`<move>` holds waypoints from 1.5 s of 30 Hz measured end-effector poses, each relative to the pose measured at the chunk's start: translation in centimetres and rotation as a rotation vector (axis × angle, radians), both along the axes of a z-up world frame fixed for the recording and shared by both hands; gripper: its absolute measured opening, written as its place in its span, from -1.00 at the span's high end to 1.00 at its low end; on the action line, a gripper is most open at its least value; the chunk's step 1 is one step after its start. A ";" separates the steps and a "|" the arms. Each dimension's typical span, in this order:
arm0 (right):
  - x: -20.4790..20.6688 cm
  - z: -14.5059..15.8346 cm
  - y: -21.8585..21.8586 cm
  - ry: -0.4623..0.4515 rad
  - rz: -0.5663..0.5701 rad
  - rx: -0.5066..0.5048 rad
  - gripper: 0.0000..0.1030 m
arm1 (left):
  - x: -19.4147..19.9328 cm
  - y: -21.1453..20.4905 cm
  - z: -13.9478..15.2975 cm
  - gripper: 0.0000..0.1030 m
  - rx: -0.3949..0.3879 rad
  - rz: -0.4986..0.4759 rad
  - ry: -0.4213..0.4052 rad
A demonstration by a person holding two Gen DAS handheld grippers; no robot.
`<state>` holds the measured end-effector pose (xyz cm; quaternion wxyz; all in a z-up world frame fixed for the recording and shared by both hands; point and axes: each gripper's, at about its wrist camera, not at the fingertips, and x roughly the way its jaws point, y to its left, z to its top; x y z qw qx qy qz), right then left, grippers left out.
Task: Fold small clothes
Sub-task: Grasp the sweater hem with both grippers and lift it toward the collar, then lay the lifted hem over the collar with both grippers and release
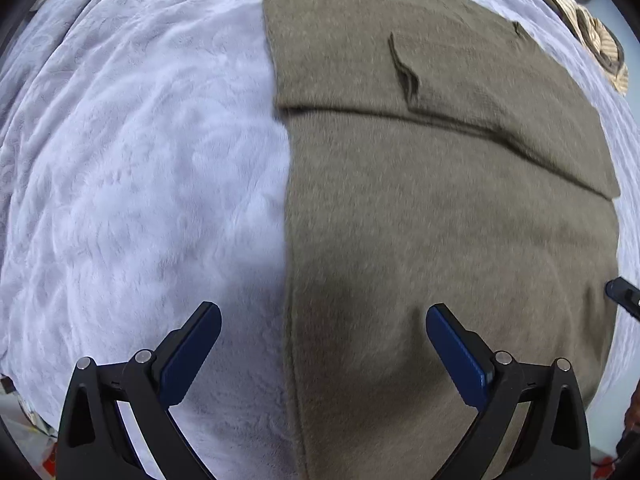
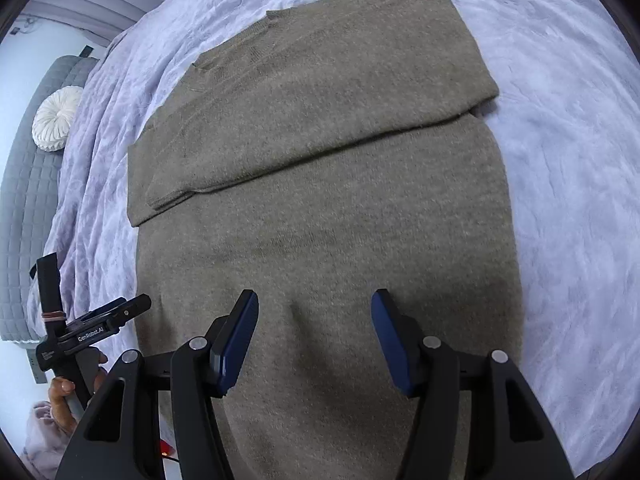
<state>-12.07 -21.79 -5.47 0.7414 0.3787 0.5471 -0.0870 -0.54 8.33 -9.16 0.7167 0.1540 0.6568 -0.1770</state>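
An olive-brown knit sweater [image 1: 440,220] lies flat on a pale lilac blanket [image 1: 140,160], its sleeves folded across the upper body in a band. My left gripper [image 1: 323,316] is open and empty, hovering over the sweater's left edge near the hem. My right gripper [image 2: 315,304] is open and empty above the sweater's [image 2: 320,200] lower middle. The left gripper also shows in the right wrist view [image 2: 116,312] at the sweater's left side, held by a hand. A tip of the right gripper [image 1: 622,292] shows at the right edge of the left wrist view.
A grey quilted headboard [image 2: 28,200] with a round white cushion [image 2: 56,118] stands at the far left. A brown striped item [image 1: 600,44] lies at the blanket's far right corner. The lilac blanket [image 2: 560,160] spreads on both sides of the sweater.
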 end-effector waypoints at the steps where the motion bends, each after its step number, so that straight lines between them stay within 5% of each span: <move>1: -0.4 -0.1 0.1 0.000 0.003 0.002 -0.21 | -0.4 0.1 -0.2 -1.00 0.001 -0.011 0.014; 7: -3.7 -0.5 -0.2 0.025 0.011 0.001 -0.21 | -3.7 1.3 -1.1 -1.00 0.036 -0.061 0.071; 12: -8.0 -1.0 -1.2 0.052 -0.016 0.061 -0.21 | -8.1 2.8 -0.4 -1.00 -0.044 -0.136 0.163; 20: -14.0 -1.9 -0.5 0.090 -0.002 0.203 -0.22 | -15.1 3.3 -2.0 -1.00 -0.110 -0.207 0.402; 25: -16.9 -4.0 1.2 0.128 -0.011 0.363 -0.22 | -17.5 3.4 -2.6 -1.00 -0.125 -0.196 0.436; 26: -17.0 -4.4 1.6 0.121 -0.008 0.390 -0.22 | -17.8 3.1 -2.8 -0.93 -0.125 -0.186 0.436; 28: -16.8 -5.2 2.4 0.101 -0.015 0.443 -0.22 | -18.3 2.4 -3.2 -0.44 -0.114 -0.164 0.442; 30: -16.2 -6.0 3.1 0.097 -0.028 0.493 -0.22 | -17.8 1.9 -3.5 0.47 -0.095 -0.152 0.450; 31: -16.1 -6.1 3.4 0.102 -0.032 0.514 -0.17 | -17.4 1.5 -3.2 0.72 -0.121 -0.152 0.463; 33: -15.4 -6.0 3.8 0.076 -0.044 0.576 0.78 | -16.8 1.4 -1.8 0.77 -0.186 -0.156 0.468; 34: -15.0 -5.6 3.8 0.049 -0.049 0.592 0.87 | -16.9 1.0 -1.0 0.77 -0.215 -0.163 0.466; 39: -11.7 -1.7 2.4 -0.166 -0.083 0.645 0.87 | -13.9 1.6 3.1 0.77 -0.378 -0.088 0.439; 45: -5.7 1.6 -1.2 -0.408 -0.141 0.665 0.87 | -7.3 0.1 7.5 0.77 -0.537 -0.002 0.288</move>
